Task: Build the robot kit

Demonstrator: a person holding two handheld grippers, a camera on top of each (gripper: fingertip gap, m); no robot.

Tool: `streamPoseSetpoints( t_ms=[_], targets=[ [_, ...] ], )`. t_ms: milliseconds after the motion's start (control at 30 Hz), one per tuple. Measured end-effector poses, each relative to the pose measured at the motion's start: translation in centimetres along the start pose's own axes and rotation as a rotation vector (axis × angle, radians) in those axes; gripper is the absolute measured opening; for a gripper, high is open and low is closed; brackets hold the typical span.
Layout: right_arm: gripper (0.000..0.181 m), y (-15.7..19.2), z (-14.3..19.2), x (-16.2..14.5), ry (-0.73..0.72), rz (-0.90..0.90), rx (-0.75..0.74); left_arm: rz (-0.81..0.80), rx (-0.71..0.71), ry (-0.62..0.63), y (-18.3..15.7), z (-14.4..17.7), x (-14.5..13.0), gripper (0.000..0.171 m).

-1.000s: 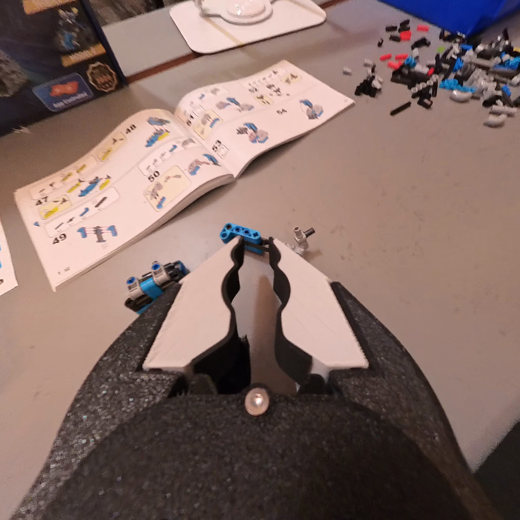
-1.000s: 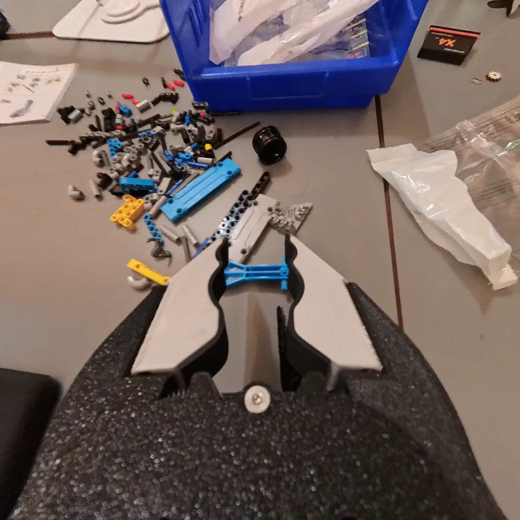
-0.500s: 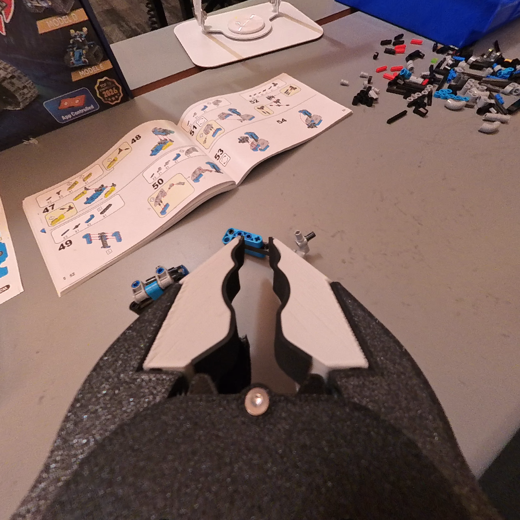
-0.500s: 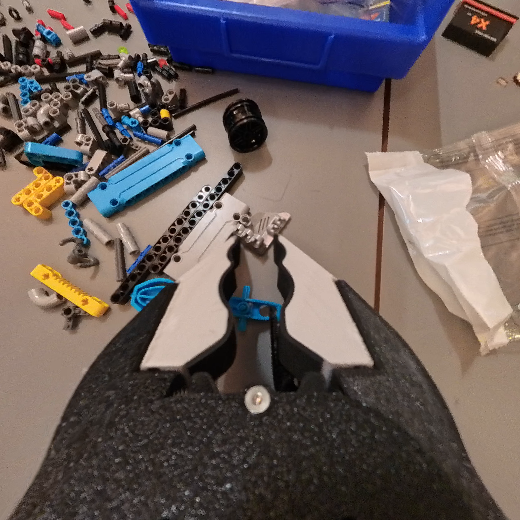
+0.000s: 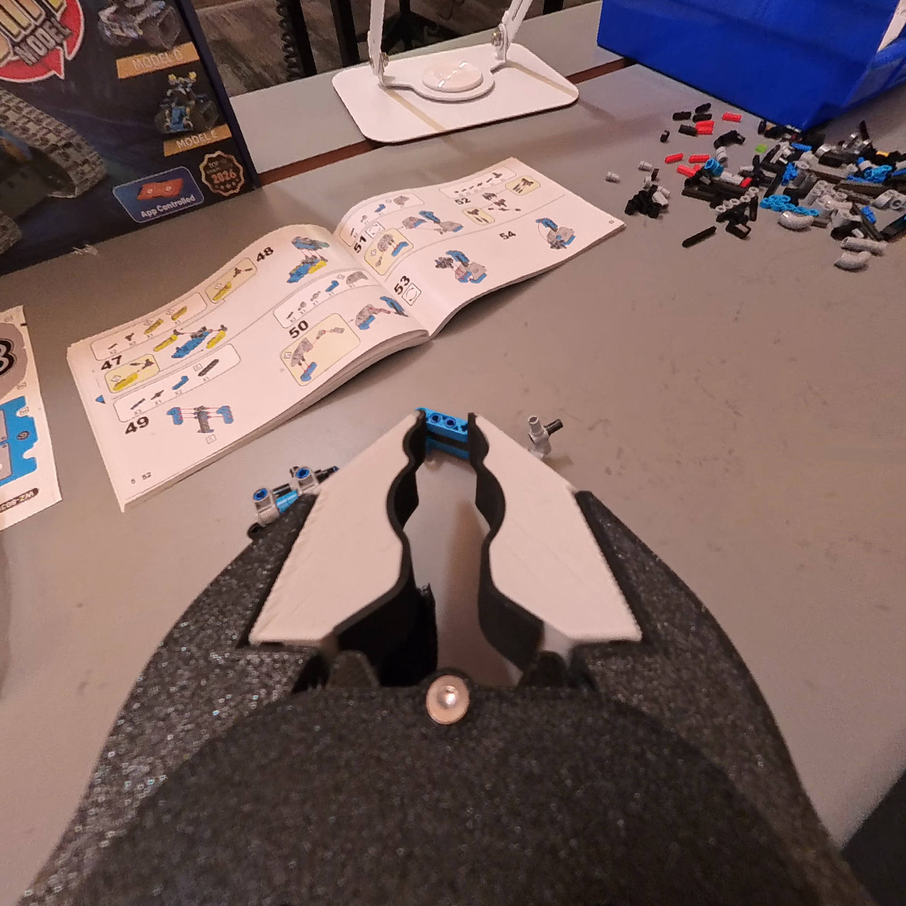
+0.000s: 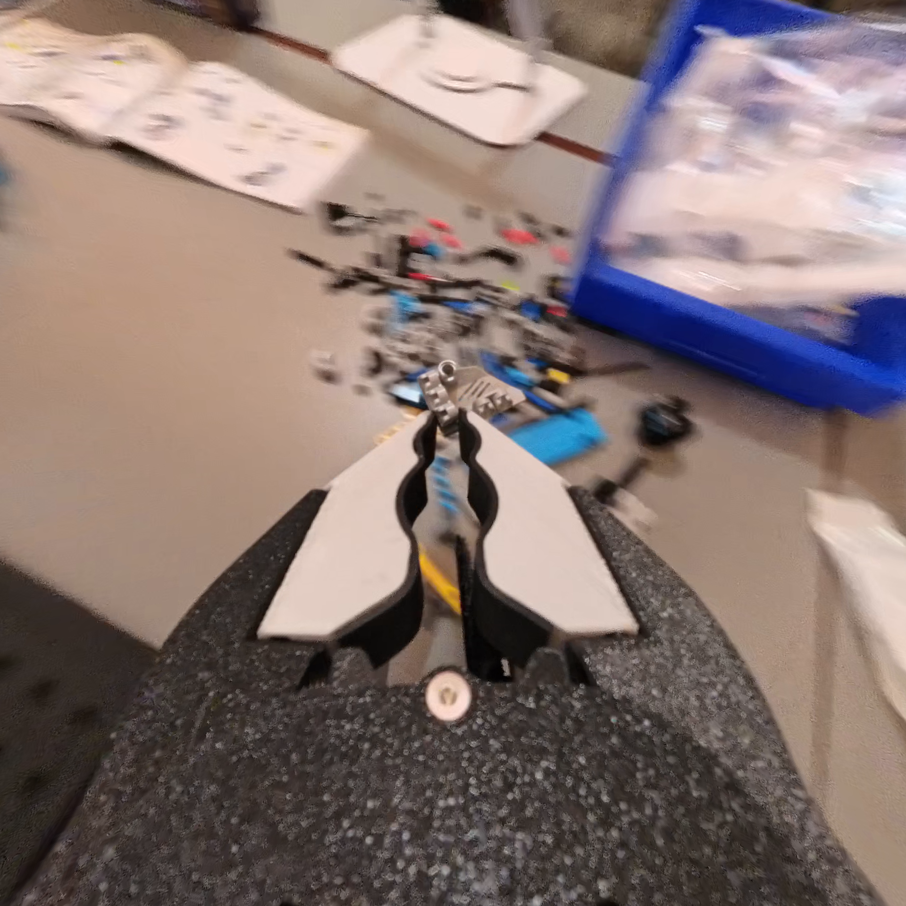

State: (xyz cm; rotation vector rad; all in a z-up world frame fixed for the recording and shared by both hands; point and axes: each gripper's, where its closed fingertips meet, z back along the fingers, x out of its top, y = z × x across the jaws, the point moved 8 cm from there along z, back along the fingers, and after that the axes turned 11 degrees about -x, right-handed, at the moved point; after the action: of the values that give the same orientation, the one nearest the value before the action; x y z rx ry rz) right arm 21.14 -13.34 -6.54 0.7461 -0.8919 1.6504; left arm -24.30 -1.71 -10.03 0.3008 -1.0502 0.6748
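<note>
Gripping a blue studded plastic beam [image 5: 445, 427] between its tips, the left gripper [image 5: 445, 431] sits near the open white instruction booklet [image 5: 343, 314]. The right gripper [image 6: 447, 421], farther from that booklet [image 6: 196, 113], is clamped on a grey toothed plastic panel [image 6: 456, 392].

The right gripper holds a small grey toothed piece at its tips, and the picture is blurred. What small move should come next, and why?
Probably pause the right gripper and steady it. It is shut on the grey toothed piece only at the very tips, so the hold looks shallow, and the blur suggests fast motion. The left gripper is shut on a blue beam over the grey table.
</note>
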Motion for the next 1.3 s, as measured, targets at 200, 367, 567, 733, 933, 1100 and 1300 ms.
streamPoseSetpoints(
  t_ms=[200, 367, 567, 733, 933, 1100, 1300],
  targets=[
    [0.008, 16.7, -4.4, 3.9, 0.045, 0.091, 0.491, -0.006, -0.007, -0.005, -0.2, 0.1, 0.1, 0.016],
    [0.008, 26.0, -8.4, 5.6, 0.090, 0.262, 0.591, -0.001, -0.012, -0.007, 0.0, 0.1, 0.0, 0.016],
    [0.008, 28.9, -9.2, 4.4, 0.122, 0.309, 0.615, -0.013, -0.026, -0.003, -0.3, 0.1, 0.0, 0.016],
    [0.033, 24.1, -7.3, 4.4, 0.047, 0.101, 0.591, -0.017, -0.037, 0.004, -0.4, 0.1, -0.1, 0.016],
    [0.038, 9.6, -3.8, 1.1, -0.013, -0.064, 0.216, 0.013, -0.073, 0.005, -0.7, 0.0, -0.1, 0.016],
    [0.033, 1.9, -2.4, -1.3, 0.023, -0.129, -0.023, 0.006, -0.072, 0.013, -0.9, -0.1, -0.1, 0.016],
    [0.034, 1.4, -4.9, -1.4, 0.103, -0.114, -0.051, 0.038, -0.069, 0.014, -0.4, -0.1, -0.3, 0.016]
  ],
)
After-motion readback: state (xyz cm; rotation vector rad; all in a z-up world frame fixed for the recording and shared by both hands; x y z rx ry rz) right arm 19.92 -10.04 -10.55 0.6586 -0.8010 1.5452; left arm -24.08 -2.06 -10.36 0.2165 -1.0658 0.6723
